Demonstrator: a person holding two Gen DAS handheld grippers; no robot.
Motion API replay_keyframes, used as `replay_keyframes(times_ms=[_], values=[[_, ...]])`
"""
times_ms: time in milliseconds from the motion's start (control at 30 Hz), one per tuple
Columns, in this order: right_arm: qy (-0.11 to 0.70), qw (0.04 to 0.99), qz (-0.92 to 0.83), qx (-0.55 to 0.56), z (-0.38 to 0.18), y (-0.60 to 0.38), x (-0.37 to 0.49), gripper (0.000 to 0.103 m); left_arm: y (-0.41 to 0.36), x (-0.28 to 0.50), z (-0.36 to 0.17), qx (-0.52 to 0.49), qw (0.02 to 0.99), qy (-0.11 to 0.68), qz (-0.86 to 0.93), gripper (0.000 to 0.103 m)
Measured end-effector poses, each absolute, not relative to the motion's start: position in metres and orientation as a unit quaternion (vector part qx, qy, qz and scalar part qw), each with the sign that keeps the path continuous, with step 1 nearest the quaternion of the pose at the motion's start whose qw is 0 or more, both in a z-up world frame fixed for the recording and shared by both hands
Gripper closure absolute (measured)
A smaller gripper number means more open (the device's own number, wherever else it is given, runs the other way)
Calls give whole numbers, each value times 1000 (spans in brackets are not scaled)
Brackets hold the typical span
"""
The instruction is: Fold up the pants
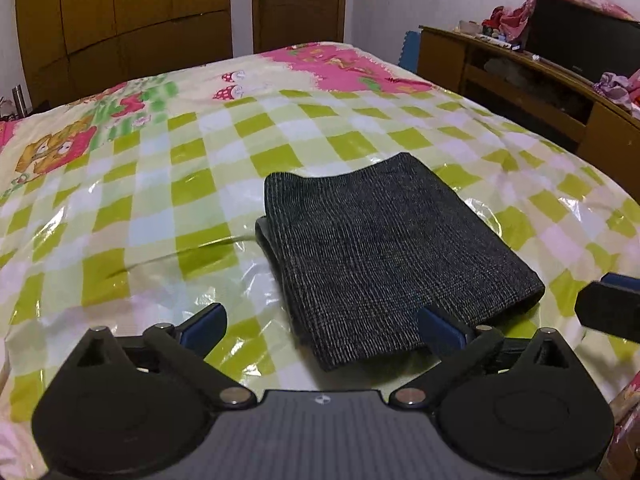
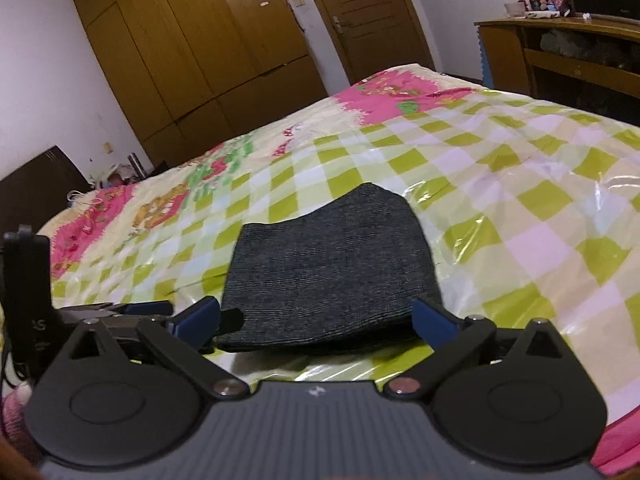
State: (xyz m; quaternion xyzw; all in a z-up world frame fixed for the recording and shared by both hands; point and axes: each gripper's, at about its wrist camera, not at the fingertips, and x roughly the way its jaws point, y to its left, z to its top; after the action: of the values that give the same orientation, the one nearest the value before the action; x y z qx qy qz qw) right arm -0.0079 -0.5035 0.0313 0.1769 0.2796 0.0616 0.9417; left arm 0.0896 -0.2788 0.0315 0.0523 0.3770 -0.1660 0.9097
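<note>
Near the cameras, the left gripper [image 1: 322, 326] and right gripper [image 2: 316, 320] are both hovering with fingers spread wide, gripping nothing. Just ahead, the dark grey knit pants [image 1: 384, 248], folded into a compact rectangle, are lying on the glossy plastic-covered green-and-white checked bedspread [image 1: 152, 184]. Risk: the open blue fingertips [image 2: 434, 320] are sitting close to the near edge, so any careless pull-back is likely snagging and unfolding it, or sliding it on the slick cover. Further off, the brown wooden wardrobe [image 2: 192, 48] is standing clear.
</note>
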Motion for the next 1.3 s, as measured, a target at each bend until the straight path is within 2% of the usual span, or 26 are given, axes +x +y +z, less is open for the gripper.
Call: replay_keyframes(times_ms=[267,533,1300], values=[[318,941,25,109,31,-501,-2,1,-287,80,32,48,908,385,-156,0],[337,934,30,110,26,-502,1,1,-297,80,21,56,895,416,-152,0],[367,925,-40,87,-6,-503,17,1,-302,72,17,82,898,406,-148,0]])
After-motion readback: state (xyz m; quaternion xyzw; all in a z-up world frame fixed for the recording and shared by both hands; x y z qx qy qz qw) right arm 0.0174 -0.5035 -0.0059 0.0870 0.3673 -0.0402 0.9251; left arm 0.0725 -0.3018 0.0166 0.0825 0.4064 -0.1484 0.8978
